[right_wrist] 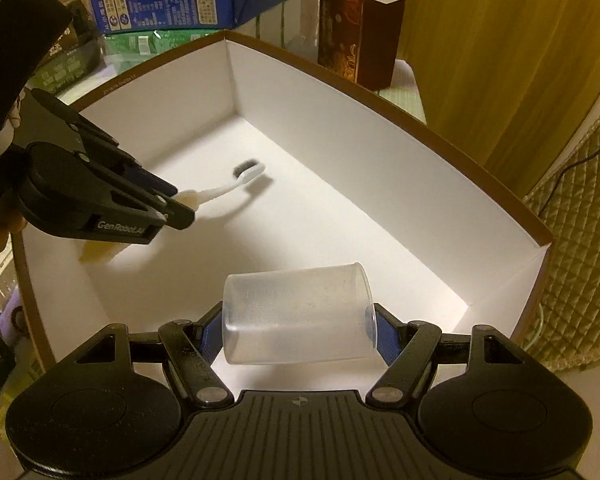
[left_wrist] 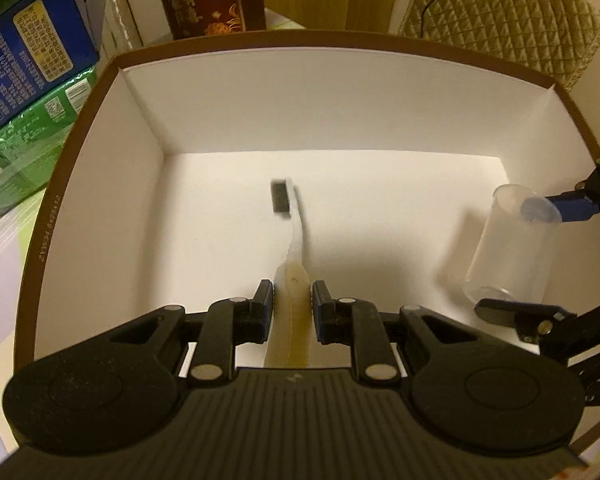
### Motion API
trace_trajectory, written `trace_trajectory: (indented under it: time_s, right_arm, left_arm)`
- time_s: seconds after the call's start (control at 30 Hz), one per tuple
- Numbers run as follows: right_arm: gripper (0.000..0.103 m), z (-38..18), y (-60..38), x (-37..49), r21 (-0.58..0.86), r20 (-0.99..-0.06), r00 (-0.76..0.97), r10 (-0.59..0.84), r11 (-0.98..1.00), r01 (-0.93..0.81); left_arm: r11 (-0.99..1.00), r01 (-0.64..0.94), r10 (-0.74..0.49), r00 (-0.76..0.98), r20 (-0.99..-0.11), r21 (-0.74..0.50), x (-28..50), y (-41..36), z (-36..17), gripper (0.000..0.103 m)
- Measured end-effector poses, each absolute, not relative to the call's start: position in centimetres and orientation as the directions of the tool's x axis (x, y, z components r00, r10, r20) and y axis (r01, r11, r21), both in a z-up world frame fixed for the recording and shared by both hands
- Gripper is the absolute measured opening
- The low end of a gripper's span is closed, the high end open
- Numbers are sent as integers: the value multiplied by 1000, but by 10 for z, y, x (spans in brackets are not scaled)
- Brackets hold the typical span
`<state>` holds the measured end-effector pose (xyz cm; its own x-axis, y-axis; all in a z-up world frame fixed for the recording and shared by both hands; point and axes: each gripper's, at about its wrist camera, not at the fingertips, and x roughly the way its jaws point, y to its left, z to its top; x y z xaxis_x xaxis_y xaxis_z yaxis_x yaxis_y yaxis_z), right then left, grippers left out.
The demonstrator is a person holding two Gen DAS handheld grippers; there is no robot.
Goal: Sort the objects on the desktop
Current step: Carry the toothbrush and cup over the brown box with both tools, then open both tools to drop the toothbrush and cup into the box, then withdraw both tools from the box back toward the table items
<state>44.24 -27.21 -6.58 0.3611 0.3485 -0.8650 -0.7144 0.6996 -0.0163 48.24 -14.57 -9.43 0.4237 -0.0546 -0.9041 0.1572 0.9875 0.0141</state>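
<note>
Left wrist view, toothbrush point(left_wrist: 296, 240) lengthwise between fingers point(left_wrist: 265, 304), bristles forward.

Pale worktop point(left_wrist: 4, 248) carries a brown-rimmed white box point(left_wrist: 228, 112); stacked green and blue cartons point(left_wrist: 24, 92) left, dark brown carton point(right_wrist: 358, 36) far.

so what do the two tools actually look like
Both tools match: matte black plastic, a ribbed central block flanked by two round discs, linkage arms with silver pivot pins, and fingers faced with blue pads. The left tool carries white "GenRobot.AI" lettering on its side. No cables or sleeves show on the right tool.
</note>
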Motion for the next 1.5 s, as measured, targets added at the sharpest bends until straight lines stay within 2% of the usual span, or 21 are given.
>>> trace_trajectory:
  time_s: [0.1, 0.63, 0.67, 0.73, 0.87, 1.27, 1.5]
  right_arm:
    - [70, -67, -272, 445, -13, -868, 352, 350, 692, -721]
    - [71, -69, -254, 442, -7, -861, 332, 386, 643, -766]
    - [74, -69, -254, 441, -15, -858, 340, 385, 643, -766]
    - [93, -68, -251, 441, -27, -859, 347, 376, 644, -764]
    - [101, -60, -257, 433, -21, -840, 367, 399, 653, -757]
    - [101, -30, -275, 412, 6, -799, 412, 438, 691, -723]
    - [101, -15, -287, 393, 29, -773, 446, 451, 727, -686]
  left_arm:
    - [988, 152, -58, 425, -903, 9, 480, -143, -92, 27]
    - [991, 129, -16, 458, -889, 48, 465, -136, -75, 40]
    - [991, 127, -12, 462, -887, 53, 464, -136, -74, 44]
    - [991, 125, -7, 469, -883, 58, 459, -136, -71, 51]
    - [991, 107, 21, 477, -878, 82, 450, -136, -63, 66]
    - [992, 65, 57, 508, -860, 104, 419, -135, -35, 85]
    - [994, 64, 42, 530, -847, 89, 395, -136, -18, 90]
